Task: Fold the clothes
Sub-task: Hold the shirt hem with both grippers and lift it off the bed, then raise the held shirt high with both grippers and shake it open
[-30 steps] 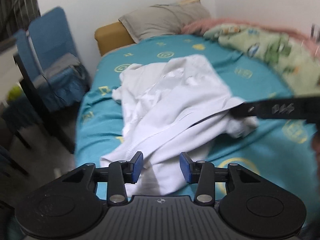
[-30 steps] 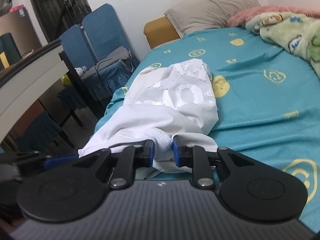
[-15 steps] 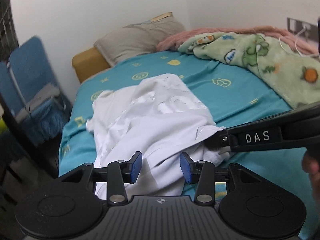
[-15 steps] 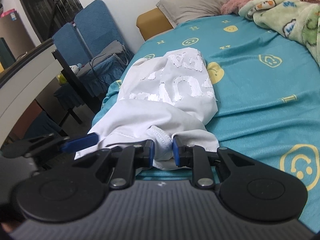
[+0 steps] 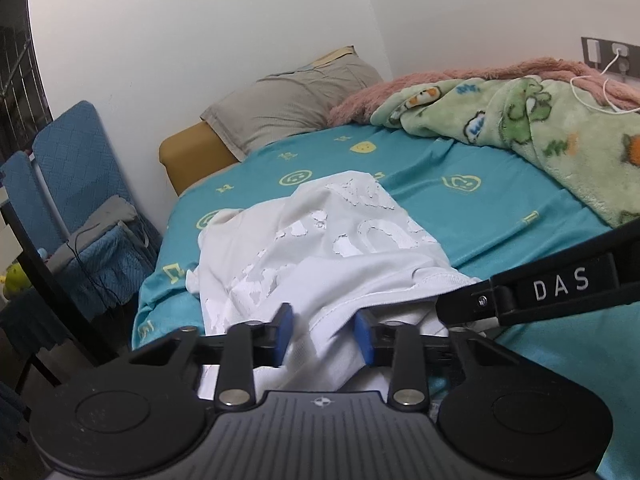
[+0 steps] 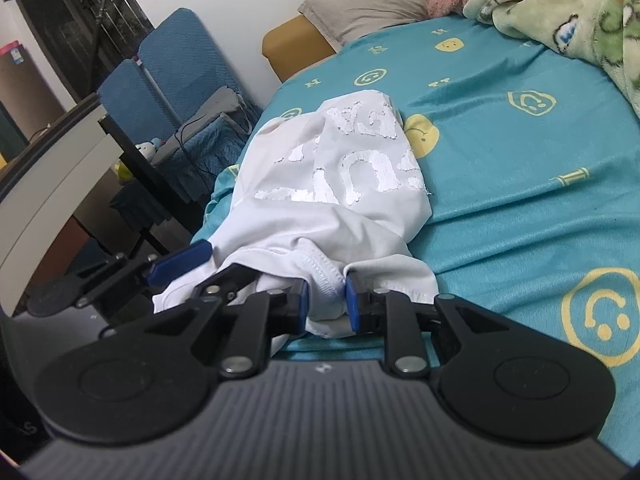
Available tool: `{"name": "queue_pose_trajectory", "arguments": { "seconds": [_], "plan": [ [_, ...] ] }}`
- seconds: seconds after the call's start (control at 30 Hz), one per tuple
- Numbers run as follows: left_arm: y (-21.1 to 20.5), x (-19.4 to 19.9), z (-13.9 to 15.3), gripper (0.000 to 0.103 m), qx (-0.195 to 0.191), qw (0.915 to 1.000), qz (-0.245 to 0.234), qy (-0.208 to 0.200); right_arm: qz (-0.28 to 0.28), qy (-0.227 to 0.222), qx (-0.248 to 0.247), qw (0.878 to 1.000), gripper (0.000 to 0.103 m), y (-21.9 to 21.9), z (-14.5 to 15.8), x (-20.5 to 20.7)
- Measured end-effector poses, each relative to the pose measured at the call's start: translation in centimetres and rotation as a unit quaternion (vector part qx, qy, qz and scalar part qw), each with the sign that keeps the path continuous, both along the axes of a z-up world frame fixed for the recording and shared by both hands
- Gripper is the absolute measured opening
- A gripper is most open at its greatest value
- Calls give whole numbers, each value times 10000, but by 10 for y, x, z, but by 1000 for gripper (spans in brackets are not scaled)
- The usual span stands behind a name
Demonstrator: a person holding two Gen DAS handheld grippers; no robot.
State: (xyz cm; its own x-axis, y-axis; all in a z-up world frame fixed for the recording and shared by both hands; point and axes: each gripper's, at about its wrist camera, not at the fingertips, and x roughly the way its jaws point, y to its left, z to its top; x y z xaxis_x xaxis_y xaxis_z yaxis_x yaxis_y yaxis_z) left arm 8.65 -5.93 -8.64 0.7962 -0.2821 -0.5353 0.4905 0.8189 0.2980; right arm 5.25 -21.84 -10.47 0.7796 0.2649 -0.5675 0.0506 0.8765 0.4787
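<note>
Your right hand-held gripper pinches the hem of the crumpled white printed T-shirt lying on the teal smiley-patterned bed sheet; your left hand-held gripper has just been closing on cloth between its jaws.

Open teal sheet right of the white shirt; blanket blocking far right, pillow at the head, chairs crowding the left edge.

a teal smiley-print sheet is spread on the bed; a grey pillow and green blanket are seen far, blue chairs left.
</note>
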Motion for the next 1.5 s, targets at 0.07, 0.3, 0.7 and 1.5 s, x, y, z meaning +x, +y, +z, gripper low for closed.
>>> {"name": "queue_pose_trajectory", "arguments": {
  "seconds": [0.07, 0.3, 0.7, 1.5],
  "plan": [
    [2, -2, 3, 9, -93, 9999, -35, -21, 5, -21, -35, 10000, 24, 1, 0, -1],
    [17, -18, 29, 2, -785, 9966, -112, -212, -5, -172, -159, 9997, 24, 0, 5, -9],
    [42, -32, 57, 2, -1698, 9852, -224, -29, 116, -641, -420, 9970, 71, 13, 13, -11],
    [15, -32, 30, 4, -910, 9957, -85, -179, -1104, -575, 168, 9921, 11, -27, 15, -9]
  ]
}}
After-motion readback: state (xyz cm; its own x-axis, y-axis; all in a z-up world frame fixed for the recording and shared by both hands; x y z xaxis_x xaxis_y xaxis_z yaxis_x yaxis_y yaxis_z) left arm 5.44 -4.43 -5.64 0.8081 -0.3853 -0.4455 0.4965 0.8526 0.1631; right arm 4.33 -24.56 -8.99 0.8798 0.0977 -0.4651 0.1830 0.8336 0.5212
